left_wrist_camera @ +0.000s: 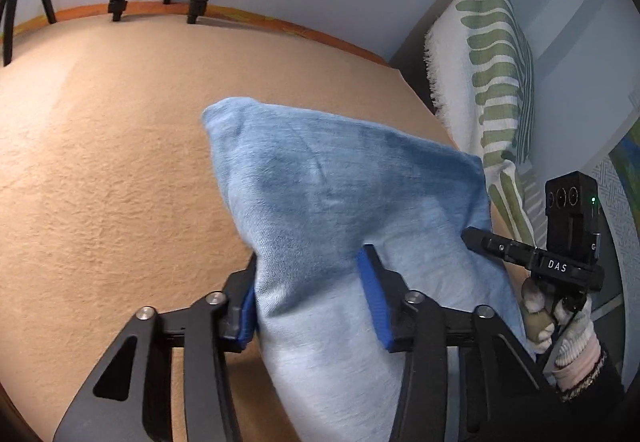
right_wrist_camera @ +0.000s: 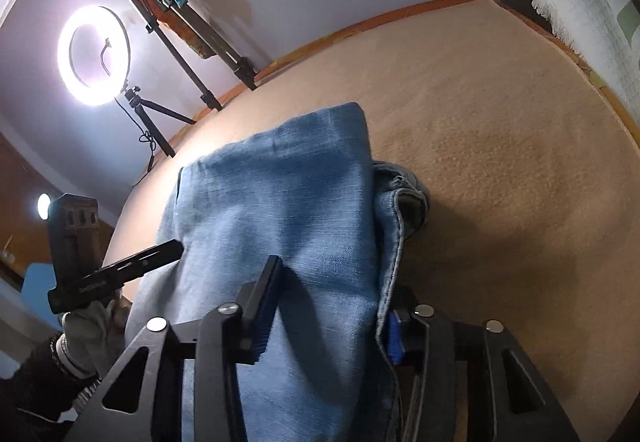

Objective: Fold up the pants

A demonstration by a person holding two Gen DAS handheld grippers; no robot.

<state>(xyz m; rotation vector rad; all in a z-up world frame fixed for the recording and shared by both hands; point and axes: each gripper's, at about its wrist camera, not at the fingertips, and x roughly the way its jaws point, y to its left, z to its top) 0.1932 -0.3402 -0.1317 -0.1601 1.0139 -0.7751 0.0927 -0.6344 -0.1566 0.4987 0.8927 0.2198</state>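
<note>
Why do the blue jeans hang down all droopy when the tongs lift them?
Probably because the jeans are soft cloth: they sag and crease between the left tongs and right tongs. They look thick, so likely heavy for cloth. The denim looks rough, so they probably won't slip out easily.

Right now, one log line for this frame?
task: fold pants | left hand-held gripper: shut on jeans | right hand-held gripper: shut on jeans | jeans: lifted, doubled over | surface: tan blanket
</note>
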